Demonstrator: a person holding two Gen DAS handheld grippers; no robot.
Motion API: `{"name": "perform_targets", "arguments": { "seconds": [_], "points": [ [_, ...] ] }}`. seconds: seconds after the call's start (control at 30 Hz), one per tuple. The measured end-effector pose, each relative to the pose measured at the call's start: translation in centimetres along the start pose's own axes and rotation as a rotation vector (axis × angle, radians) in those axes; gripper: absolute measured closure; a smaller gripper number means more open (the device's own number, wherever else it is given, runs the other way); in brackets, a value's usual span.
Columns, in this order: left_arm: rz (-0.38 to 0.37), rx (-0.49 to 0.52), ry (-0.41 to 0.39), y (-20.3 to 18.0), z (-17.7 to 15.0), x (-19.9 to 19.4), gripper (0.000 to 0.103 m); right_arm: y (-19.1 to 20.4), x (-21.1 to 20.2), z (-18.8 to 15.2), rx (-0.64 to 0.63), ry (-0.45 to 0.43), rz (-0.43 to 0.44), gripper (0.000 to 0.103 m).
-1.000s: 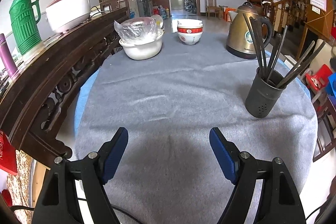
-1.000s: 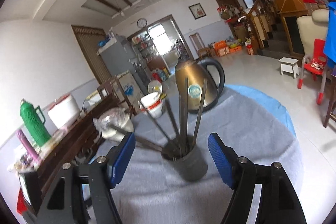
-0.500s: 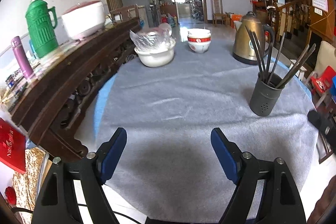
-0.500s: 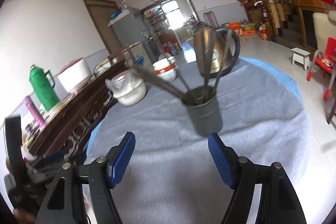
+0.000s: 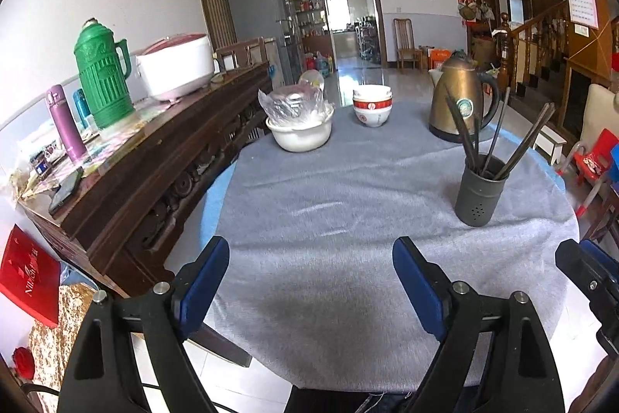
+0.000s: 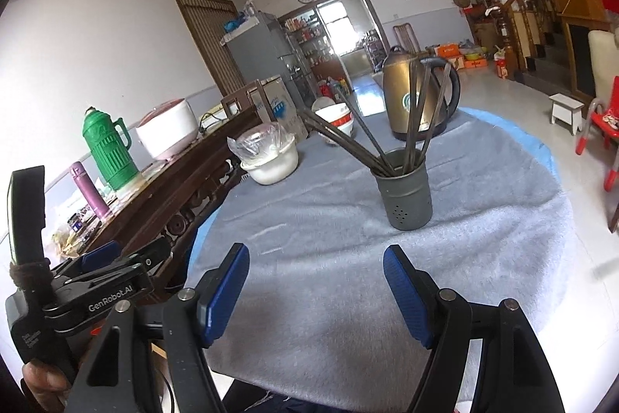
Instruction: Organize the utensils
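A dark grey perforated holder (image 5: 479,194) (image 6: 404,194) stands upright on the right part of the round grey-clothed table (image 5: 329,211). Several dark chopsticks (image 5: 468,132) (image 6: 359,146) stick out of it, fanned apart. My left gripper (image 5: 309,281) hovers over the table's near edge, its jaws opening with nothing between them. My right gripper (image 6: 315,291) is open and empty too, well short of the holder. In the right wrist view the left gripper's black body (image 6: 77,293) shows at lower left, held by a hand (image 6: 42,380).
At the table's far side stand a white bowl with a plastic bag (image 5: 300,124), stacked red-banded bowls (image 5: 372,105) and a brass-coloured kettle (image 5: 458,103). A dark wooden sideboard (image 5: 154,149) on the left carries a green flask (image 5: 101,74) and a rice cooker (image 5: 176,66).
Both grippers have drawn back from the table toward its near edge; the holder now looks smaller and farther. The left gripper rose and its jaws spread slightly. The right gripper's tip came into the left view.
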State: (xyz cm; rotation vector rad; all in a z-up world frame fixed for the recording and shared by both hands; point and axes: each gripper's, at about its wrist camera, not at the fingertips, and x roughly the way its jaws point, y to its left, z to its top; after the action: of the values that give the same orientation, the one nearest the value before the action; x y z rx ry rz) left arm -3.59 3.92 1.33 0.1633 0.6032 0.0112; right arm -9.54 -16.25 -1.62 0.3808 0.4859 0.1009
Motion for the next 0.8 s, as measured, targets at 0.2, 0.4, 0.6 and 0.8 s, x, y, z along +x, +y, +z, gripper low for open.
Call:
{"name": "perform_targets", "arguments": {
  "seconds": [0.2, 0.4, 0.6, 0.8],
  "points": [
    [-0.009, 0.003, -0.030, 0.2, -0.2, -2.0, 0.015, 0.7, -2.3, 0.2, 0.013, -0.051, -0.023, 0.027],
    [-0.009, -0.007, -0.048, 0.9, -0.1, -2.8, 0.015, 1.5, -2.4, -0.2, 0.010, -0.059, -0.047, 0.027],
    [-0.008, -0.014, -0.047, 1.5, -0.4, -2.9, 0.015, 2.3, -1.7, -0.7, -0.006, -0.038, -0.047, 0.027],
    [-0.005, -0.035, -0.048, 2.2, -0.4, -2.9, 0.015, 3.1, -1.3, -0.9, -0.021, -0.033, -0.049, 0.027]
  ]
}}
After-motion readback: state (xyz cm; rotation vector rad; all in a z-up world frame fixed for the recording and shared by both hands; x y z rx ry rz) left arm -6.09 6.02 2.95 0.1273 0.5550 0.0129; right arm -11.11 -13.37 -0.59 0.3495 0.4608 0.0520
